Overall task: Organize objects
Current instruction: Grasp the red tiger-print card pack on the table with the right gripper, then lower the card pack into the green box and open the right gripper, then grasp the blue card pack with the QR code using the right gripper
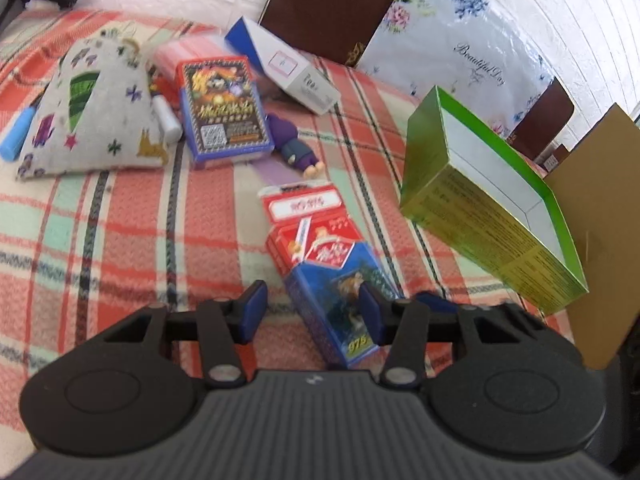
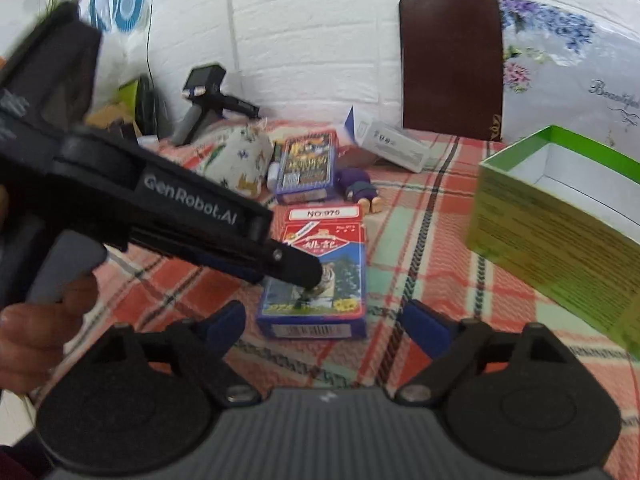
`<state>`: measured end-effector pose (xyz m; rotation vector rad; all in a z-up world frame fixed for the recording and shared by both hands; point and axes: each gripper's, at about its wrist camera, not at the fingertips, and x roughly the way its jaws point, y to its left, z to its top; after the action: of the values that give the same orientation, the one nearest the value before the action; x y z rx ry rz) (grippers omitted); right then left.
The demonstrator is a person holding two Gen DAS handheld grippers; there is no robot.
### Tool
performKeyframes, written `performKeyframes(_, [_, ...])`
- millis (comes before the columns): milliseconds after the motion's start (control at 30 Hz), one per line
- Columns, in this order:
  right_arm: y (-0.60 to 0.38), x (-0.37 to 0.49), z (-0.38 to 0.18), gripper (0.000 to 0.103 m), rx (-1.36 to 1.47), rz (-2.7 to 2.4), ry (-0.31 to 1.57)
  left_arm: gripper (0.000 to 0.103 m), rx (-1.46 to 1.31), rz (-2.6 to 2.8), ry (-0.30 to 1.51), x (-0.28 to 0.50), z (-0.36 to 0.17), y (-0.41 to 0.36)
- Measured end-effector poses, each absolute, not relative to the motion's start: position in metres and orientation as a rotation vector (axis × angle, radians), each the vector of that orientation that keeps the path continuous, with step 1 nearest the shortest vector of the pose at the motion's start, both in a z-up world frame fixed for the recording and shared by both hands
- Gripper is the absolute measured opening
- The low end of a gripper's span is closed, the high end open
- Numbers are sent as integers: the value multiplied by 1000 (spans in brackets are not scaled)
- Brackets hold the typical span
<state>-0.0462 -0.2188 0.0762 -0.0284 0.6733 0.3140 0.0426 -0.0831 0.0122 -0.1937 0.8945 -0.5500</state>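
Observation:
A red-and-blue card box marked 975 [image 1: 324, 264] lies on the plaid cloth, also in the right wrist view [image 2: 320, 272]. My left gripper [image 1: 314, 312] is open just over its near end, right finger above the box, left finger beside it. In the right wrist view the left gripper [image 2: 296, 268] reaches in from the left with its tip over the box. My right gripper [image 2: 324, 322] is open and empty just short of the box. An open green box [image 1: 496, 200] stands to the right, also in the right wrist view [image 2: 560, 216].
Farther back lie a second card box [image 1: 224, 108], a patterned fabric pouch [image 1: 96, 112], a purple figure toy [image 1: 296, 144], a white-and-blue carton [image 1: 284, 64], a white tube [image 1: 166, 118] and a blue pen [image 1: 16, 136]. A brown chair back [image 2: 452, 64] and a cardboard sheet [image 1: 596, 216] stand behind.

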Motion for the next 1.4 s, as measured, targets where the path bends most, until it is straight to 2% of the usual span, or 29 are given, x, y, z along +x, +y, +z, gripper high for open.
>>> performKeyframes(100, [-215,-37,73,63,-54,295,657,29,-236,-561,913,45,14,-84])
performKeyframes(167, [-221,-41,81,62,-18,299,617,28,-234,-564,878,38,29,-86])
performKeyframes(267, [-233,-60,101,62,-43,252,461,28,-199,-625,762,25,64,-101])
performKeyframes(433, [-272,-65,128,62,-78,89,288,28,-111,-741,629,30,102,-158])
performKeyframes(700, [-351,-37,117,61,35,-84,341,28,-25,-807,646,58,83,-243])
performKeyframes(867, [-364,-30,104,67,79,-104,377,29,26,-755,694,66,68,-258])
performKeyframes(1167, [-316,-59,110,67,11,5,275,34,-53,-763,655,43,70,-179])
performKeyframes(1400, [-247,-36,97,65,-18,264,451,33,-93,-476,699,53,45,-75])
